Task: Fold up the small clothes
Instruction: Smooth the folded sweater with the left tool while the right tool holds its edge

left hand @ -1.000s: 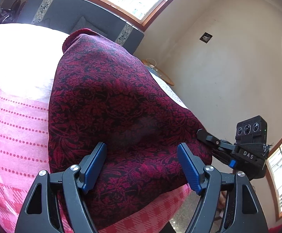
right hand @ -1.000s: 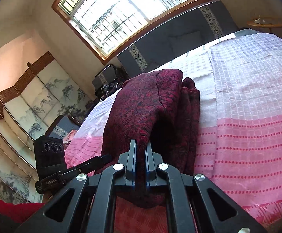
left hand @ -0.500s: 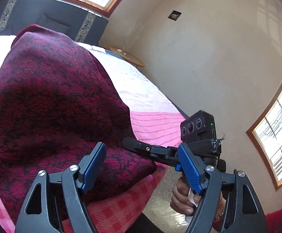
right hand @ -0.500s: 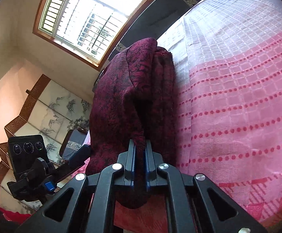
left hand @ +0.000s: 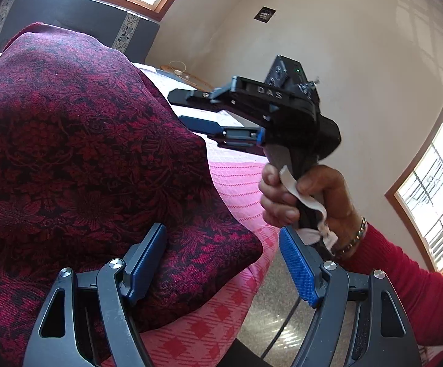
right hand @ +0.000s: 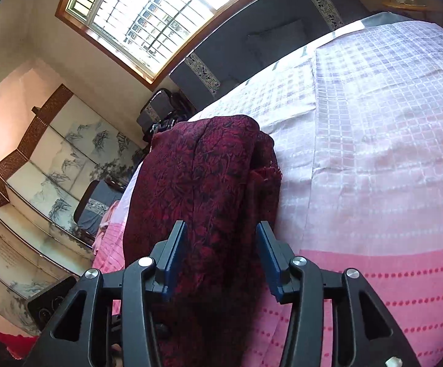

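The right tool [right hand: 220, 257] is opening off the cloth [right hand: 203, 183] still between its jaws, the left tool [left hand: 221, 263] spread over its corner; we judge a fold just laid on the bed [right hand: 374, 153], smoothing comes next.

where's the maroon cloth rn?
Folded maroon cloth lies on the pink checked bedspread near its edge, left of centre in both wrist views.
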### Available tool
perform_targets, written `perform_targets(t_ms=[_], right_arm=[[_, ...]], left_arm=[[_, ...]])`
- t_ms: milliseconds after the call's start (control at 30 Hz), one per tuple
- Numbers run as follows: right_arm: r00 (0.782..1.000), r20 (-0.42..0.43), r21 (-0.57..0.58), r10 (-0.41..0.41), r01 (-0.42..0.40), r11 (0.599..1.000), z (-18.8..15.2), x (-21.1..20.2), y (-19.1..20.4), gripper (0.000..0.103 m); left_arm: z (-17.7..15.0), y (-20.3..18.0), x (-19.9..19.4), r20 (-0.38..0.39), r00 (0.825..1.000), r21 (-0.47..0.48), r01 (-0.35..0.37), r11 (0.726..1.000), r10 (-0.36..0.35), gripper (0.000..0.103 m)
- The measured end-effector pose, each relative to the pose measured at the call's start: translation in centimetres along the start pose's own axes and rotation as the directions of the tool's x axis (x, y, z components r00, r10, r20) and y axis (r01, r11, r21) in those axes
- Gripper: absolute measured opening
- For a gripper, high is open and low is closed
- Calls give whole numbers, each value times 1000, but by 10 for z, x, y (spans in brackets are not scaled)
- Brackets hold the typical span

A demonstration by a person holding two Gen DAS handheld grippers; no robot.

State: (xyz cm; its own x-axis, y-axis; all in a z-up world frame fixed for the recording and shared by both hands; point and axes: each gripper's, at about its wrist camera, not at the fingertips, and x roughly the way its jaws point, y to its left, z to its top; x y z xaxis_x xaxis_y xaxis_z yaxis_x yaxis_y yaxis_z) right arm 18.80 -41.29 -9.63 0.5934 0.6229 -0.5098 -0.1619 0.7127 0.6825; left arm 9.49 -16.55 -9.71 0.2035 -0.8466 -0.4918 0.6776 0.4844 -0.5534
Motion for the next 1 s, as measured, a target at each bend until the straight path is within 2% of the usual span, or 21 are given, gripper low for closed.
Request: perform_targets(t_ms=[133,167,200,233,300,333,400,433,500,567,800,1000], right_arm=[[998,-56,15,17,-16,1000,34,40,-7,46],[997,-72,5,22,-21,1000,37,48,-4,41],[997,-79,-25,17,-19,1000,38,54,3,18],[997,-73,-61,-8,4,998,37,55,11,17],[1000,7,-125,-28,28,992,35,38,27,15],[998,54,-133,-17,24,991,33,26,29,15],[994,88,-140,-65,77,987,27,16,23,15],[993,74,-143,-96,106,984,23,22,16,15],[994,20,-82,-110,111,990,17,39,-5,15],[997,23,-38,-78,79,996,19,42,-13,15],[995,5,-39,-101,101,994,20,50,-9,16],[977,16,-115,-213,213,970,18,58,4,18]], left_arm=[[-5,-10,1,4,1000,25,-19,1000,19,76],[-5,-10,0,9,1000,28,-23,999,23,76],[-6,-10,-1,14,1000,27,-25,999,24,76],[-6,-10,-2,17,1000,21,-25,999,24,76],[-8,-10,-3,17,1000,3,-17,1000,17,76],[-6,-8,-4,15,1000,-10,-8,1000,9,76],[-5,-4,-3,7,1000,-31,1,1000,-1,76],[-3,-1,-3,5,1000,-39,3,999,-3,76],[-3,0,-4,7,1000,-49,10,999,-10,76],[-3,1,-5,-1,1000,-48,9,999,-9,76],[-3,-2,-5,8,1000,-45,-2,999,2,76],[-5,-8,-4,14,1000,-26,-23,999,23,76]])
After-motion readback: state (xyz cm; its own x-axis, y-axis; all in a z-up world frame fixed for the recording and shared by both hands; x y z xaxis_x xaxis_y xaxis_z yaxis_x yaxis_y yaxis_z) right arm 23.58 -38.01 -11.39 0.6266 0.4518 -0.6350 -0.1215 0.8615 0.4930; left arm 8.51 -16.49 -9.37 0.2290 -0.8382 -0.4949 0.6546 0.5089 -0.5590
